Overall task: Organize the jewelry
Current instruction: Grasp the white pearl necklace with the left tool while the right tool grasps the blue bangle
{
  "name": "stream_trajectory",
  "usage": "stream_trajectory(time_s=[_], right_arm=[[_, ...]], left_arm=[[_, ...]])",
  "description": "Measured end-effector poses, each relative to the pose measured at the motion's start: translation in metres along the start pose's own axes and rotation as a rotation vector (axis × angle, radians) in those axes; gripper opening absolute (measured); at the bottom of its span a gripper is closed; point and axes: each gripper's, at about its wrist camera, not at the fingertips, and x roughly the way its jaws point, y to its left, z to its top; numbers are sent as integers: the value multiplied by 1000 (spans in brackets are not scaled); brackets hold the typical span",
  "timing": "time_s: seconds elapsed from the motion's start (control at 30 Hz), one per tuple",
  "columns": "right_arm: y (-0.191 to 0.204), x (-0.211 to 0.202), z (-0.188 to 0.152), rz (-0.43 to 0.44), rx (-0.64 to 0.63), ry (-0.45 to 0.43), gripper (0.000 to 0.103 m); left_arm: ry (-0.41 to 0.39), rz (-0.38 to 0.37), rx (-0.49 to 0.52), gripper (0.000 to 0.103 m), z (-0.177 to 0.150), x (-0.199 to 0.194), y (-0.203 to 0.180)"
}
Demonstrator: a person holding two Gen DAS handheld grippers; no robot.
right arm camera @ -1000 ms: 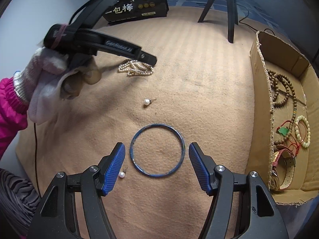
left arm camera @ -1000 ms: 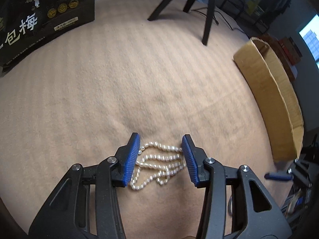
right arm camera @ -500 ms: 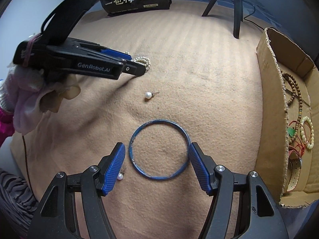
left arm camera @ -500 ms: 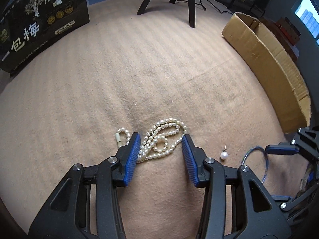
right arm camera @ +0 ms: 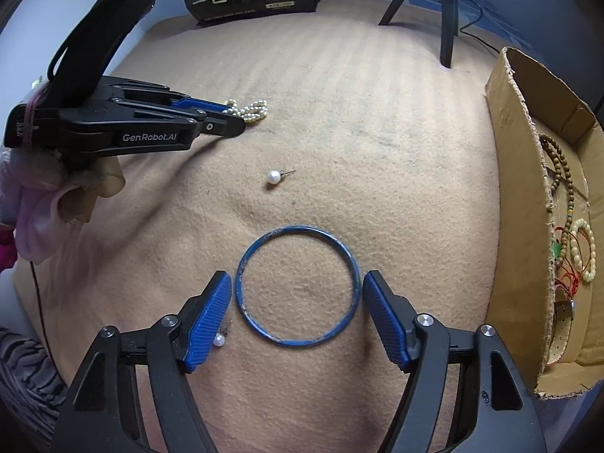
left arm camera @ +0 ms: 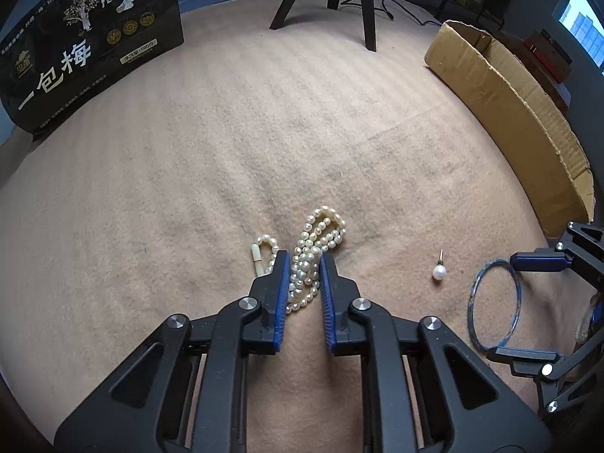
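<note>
Left gripper (left arm camera: 305, 260) has just been closing and now pinches the bunched pearl necklace (left arm camera: 313, 253) on the tan blanket (left arm camera: 264, 132). Right gripper (right arm camera: 296, 294) (jaws spread, gripping nothing) straddles the blue bangle (right arm camera: 297, 287), beside the cardboard box (right arm camera: 517, 188).

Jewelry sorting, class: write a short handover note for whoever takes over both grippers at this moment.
Left gripper: jaws have just been closing and now pinch the pearl necklace, still lying on the blanket.
Right gripper: open, straddling the blue bangle, not gripping.
Done: bead strings and a watch already lie in the cardboard box.
Left: box the necklace, bangle, pearl stud and second stud by the right gripper's left finger.
</note>
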Motion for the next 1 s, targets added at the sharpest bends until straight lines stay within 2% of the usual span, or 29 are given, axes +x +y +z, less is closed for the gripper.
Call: stream_trajectory(time_s=[0.2, 0.33, 0.73, 1.0], right_arm=[[8, 5, 1, -25, -29, 15, 73], [7, 2, 3, 24, 1, 5, 73], [27, 13, -4, -92, -132, 33, 73], [23, 6, -9, -74, -114, 27, 72]], left_arm=[[-3, 12, 15, 11, -6, -1, -4], [-5, 8, 10, 10, -7, -2, -4], [-18, 13, -8, 8, -11, -5, -5], [-14, 8, -16, 6, -15, -11, -5]])
